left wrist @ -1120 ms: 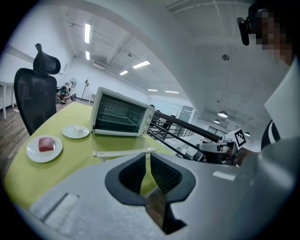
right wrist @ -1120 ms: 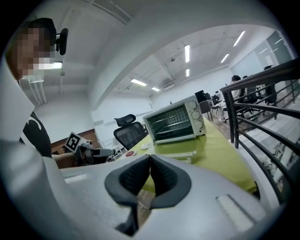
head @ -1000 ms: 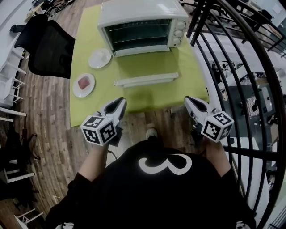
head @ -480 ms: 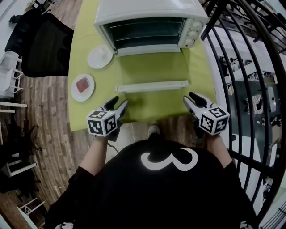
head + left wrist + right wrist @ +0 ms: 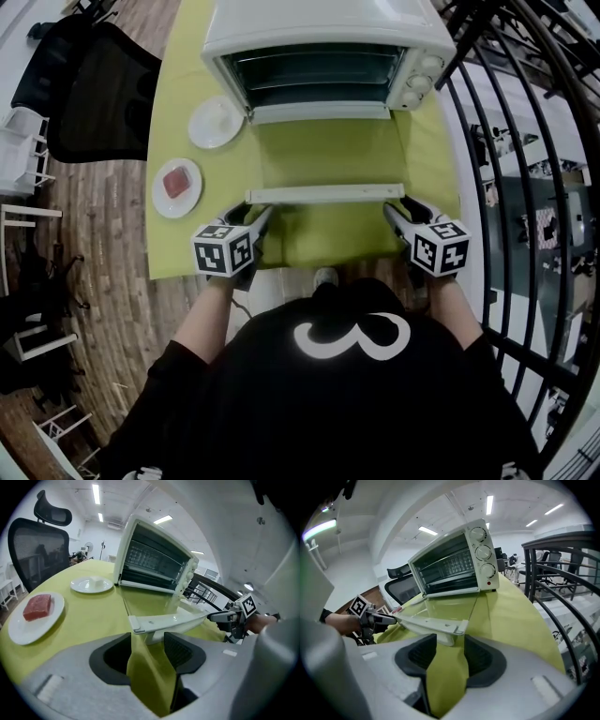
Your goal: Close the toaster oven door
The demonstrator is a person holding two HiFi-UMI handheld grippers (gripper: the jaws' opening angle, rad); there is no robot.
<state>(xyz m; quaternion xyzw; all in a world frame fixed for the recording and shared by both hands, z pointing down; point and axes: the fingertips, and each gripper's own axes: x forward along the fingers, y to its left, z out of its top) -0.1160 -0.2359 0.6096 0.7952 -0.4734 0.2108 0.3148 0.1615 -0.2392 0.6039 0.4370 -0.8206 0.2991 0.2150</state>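
The white toaster oven (image 5: pixel 319 47) stands at the back of the green-clothed table (image 5: pixel 187 244). Its glass door (image 5: pixel 323 155) lies folded down flat, with the white handle bar (image 5: pixel 323 194) along its near edge. My left gripper (image 5: pixel 258 217) sits just short of the bar's left end (image 5: pixel 136 623). My right gripper (image 5: pixel 401 211) sits just short of the right end (image 5: pixel 459 627). Both sets of jaws are opening, and only tablecloth shows between them. The gap of the left gripper (image 5: pixel 147 651) and of the right gripper (image 5: pixel 450 653) points at the bar.
An empty white plate (image 5: pixel 215 122) and a plate with a red piece of meat (image 5: pixel 176 183) lie left of the door. A black office chair (image 5: pixel 94 89) stands off the table's left side. A black metal railing (image 5: pixel 525 187) runs close along the right.
Both grippers have moved forward from off the table's near edge up to the handle's two ends. Their jaws have gone from shut to open.
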